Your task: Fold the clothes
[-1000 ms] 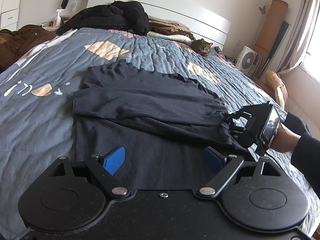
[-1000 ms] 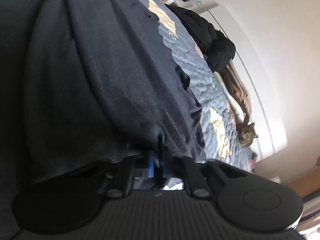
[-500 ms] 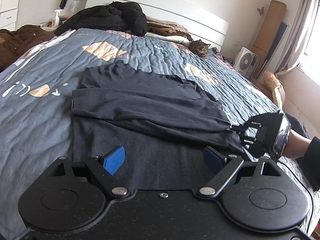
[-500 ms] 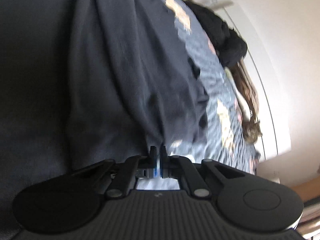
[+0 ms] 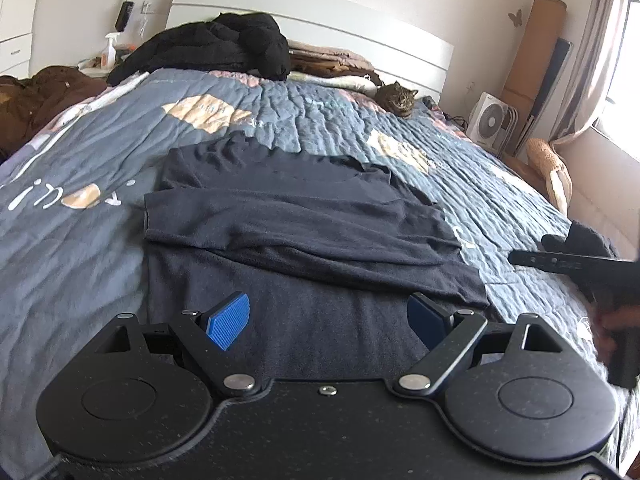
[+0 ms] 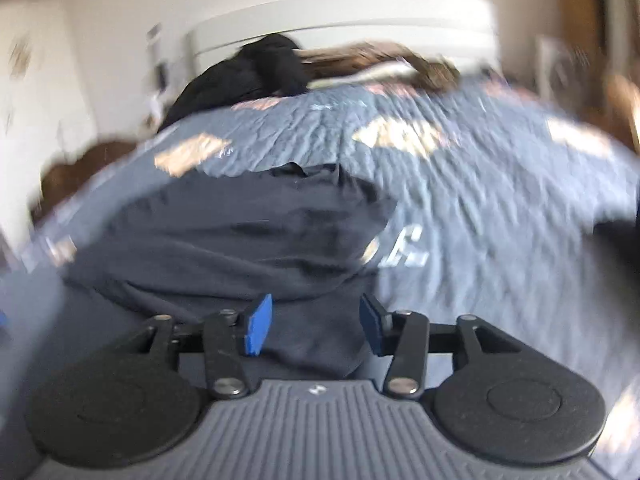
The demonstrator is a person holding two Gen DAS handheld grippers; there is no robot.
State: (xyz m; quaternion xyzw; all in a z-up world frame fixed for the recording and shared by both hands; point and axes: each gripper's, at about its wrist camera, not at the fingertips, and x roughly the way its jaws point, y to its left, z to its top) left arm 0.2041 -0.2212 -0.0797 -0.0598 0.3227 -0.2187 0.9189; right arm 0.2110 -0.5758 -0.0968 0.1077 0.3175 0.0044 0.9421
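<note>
A dark navy long-sleeved top [image 5: 304,240] lies flat on the grey-blue quilt [image 5: 72,264], its sleeves folded across the body. My left gripper [image 5: 330,318] is open and empty, hovering over the top's lower part. My right gripper [image 6: 314,326] is open and empty over the top's right lower corner [image 6: 224,248]; its view is motion-blurred. In the left wrist view the right gripper [image 5: 576,268] shows at the right edge, off the garment.
A black jacket [image 5: 216,48] and folded brown and cream clothes [image 5: 332,62] lie by the white headboard. A tabby cat [image 5: 396,98] sits at the bed's far right. Brown clothing [image 5: 36,96] lies at the left. A white fan [image 5: 492,120] stands beside the bed.
My right gripper let go of the sleeve end, opened and swung away to the right, turning to face the headboard. The sleeve now lies flat. My left gripper barely moved.
</note>
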